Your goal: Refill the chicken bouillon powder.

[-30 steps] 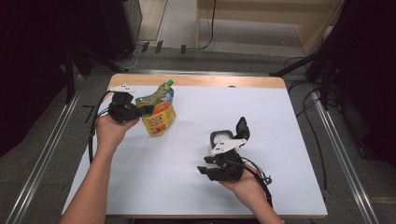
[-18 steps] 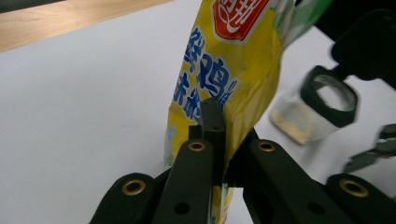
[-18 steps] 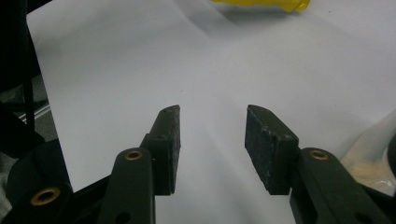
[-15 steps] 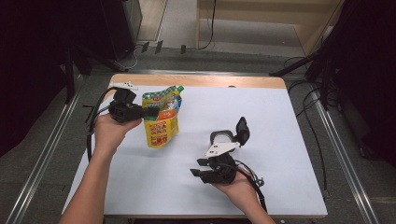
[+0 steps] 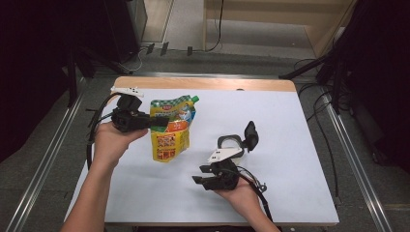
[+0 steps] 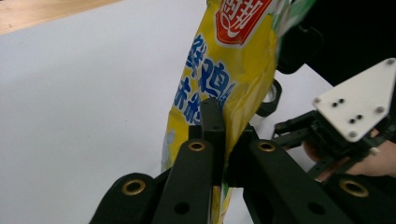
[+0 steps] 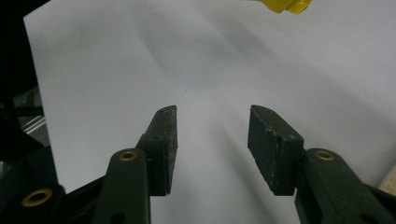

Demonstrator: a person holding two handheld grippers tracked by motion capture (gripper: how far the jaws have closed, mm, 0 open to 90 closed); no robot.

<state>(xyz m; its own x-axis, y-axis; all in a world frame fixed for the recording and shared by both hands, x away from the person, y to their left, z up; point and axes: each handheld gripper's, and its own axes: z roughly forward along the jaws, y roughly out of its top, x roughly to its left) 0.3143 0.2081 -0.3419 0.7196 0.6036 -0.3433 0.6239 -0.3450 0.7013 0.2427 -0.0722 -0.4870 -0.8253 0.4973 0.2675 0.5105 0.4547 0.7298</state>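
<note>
Left gripper (image 5: 157,121): I have it in my left hand (image 5: 112,142) over the table's left half, nearer the far edge than the near one. Its jaws are clamped tight on the side edge of the yellow pouch.
Yellow pouch (image 5: 170,130): a soft refill pack with a green checked top band and a green cap (image 5: 194,99) at its upper corner. It hangs from my left grip, top toward the far edge, its lower end toward the near edge. In the left gripper view the pack (image 6: 224,70) rises out of the closed jaws, blue print and a red label showing on it.
Right gripper (image 5: 202,176): I hold it in my right hand (image 5: 237,191) near the near edge, a little right of the middle. Its jaws stand apart, have just been opening further, and nothing sits between the pads (image 7: 264,144); bare white table shows through the gap. It is well apart from the pouch, whose yellow bottom corner (image 7: 285,5) shows at the top edge of the right gripper view.
Black ring part (image 5: 231,143): lies on the table just beyond my right gripper, with a black flap standing up at its right side.
Table (image 5: 290,125): white top with a wooden strip along the far edge.
</note>
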